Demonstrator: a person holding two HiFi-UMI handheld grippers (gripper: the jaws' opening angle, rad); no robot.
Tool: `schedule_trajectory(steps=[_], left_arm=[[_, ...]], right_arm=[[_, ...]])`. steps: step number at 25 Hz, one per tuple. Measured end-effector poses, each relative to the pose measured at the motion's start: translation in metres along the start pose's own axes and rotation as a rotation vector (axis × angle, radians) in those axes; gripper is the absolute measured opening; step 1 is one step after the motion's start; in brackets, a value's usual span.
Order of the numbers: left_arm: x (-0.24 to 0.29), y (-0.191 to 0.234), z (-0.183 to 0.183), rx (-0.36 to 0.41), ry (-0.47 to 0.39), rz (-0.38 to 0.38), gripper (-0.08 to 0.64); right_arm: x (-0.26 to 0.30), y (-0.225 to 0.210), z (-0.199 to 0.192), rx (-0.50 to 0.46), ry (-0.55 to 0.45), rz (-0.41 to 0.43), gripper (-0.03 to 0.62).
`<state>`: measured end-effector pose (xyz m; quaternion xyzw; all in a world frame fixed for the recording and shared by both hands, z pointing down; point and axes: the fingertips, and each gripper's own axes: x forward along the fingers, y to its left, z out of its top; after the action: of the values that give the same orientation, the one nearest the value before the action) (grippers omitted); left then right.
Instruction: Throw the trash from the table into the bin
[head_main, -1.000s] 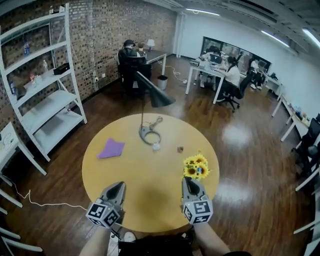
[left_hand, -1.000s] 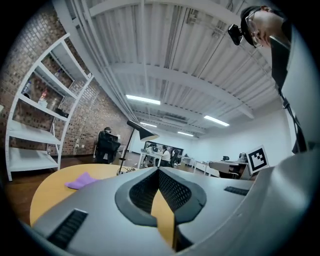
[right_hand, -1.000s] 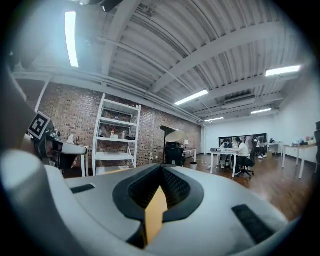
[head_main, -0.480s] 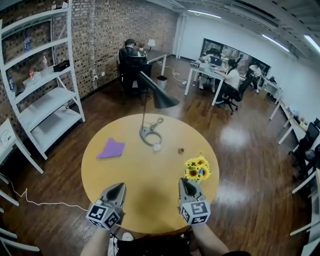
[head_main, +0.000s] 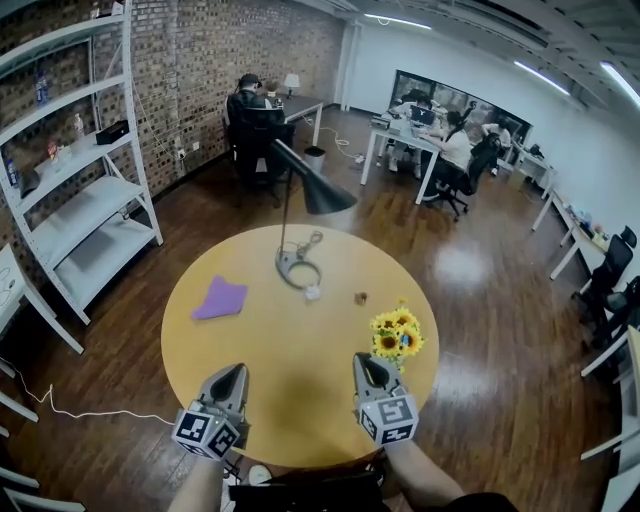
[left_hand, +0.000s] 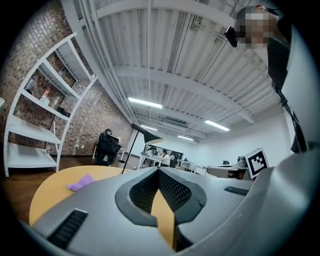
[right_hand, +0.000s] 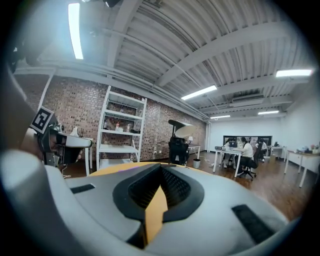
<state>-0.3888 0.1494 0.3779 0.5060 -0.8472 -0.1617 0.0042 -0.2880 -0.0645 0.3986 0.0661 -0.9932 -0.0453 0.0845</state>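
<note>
On the round yellow table (head_main: 270, 400), a purple crumpled sheet (head_main: 221, 297) lies at the left, also visible in the left gripper view (left_hand: 81, 182). A small white scrap (head_main: 313, 293) sits by the lamp base, and a tiny brown bit (head_main: 361, 297) lies to its right. A small bin (head_main: 314, 160) stands on the floor by a far desk. My left gripper (head_main: 231, 377) hovers over the table's near edge with its jaws shut and nothing in them (left_hand: 158, 170). My right gripper (head_main: 366, 366) is level with it, just before the sunflowers, also shut and empty (right_hand: 160, 166).
A black desk lamp (head_main: 318, 192) stands at the table's far side on a ring base (head_main: 298, 269). A sunflower bunch (head_main: 395, 335) is close to the right gripper. White shelves (head_main: 80, 190) line the left brick wall. People sit at desks (head_main: 420, 140) behind.
My right gripper has drifted a little to the left along the near edge. The left gripper has stayed put. Both remain shut and empty.
</note>
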Motion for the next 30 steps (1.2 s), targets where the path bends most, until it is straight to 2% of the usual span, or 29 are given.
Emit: schedule_trajectory(steps=[6,11,15,20,25,30], left_arm=[[-0.013,0.039,0.008,-0.014,-0.019,0.031,0.0],[-0.022,0.073,0.023,0.001,0.002,0.023,0.0],[-0.036,0.101,0.027,0.005,0.029,0.03,0.0],[-0.03,0.118,0.015,-0.007,0.089,0.035,0.0],[-0.009,0.117,-0.002,-0.016,0.132,0.02,0.0],[0.02,0.122,-0.024,-0.033,0.192,0.034,0.0]], right_arm=[[0.035,0.027,0.001,-0.039,0.022,0.011,0.003],[0.079,0.065,0.016,-0.058,0.003,0.01,0.003],[0.107,0.074,0.018,-0.082,0.017,-0.017,0.003],[0.126,0.066,0.01,-0.103,0.065,-0.03,0.003],[0.149,0.037,-0.009,-0.12,0.114,-0.041,0.003],[0.194,0.006,-0.031,-0.141,0.185,-0.024,0.003]])
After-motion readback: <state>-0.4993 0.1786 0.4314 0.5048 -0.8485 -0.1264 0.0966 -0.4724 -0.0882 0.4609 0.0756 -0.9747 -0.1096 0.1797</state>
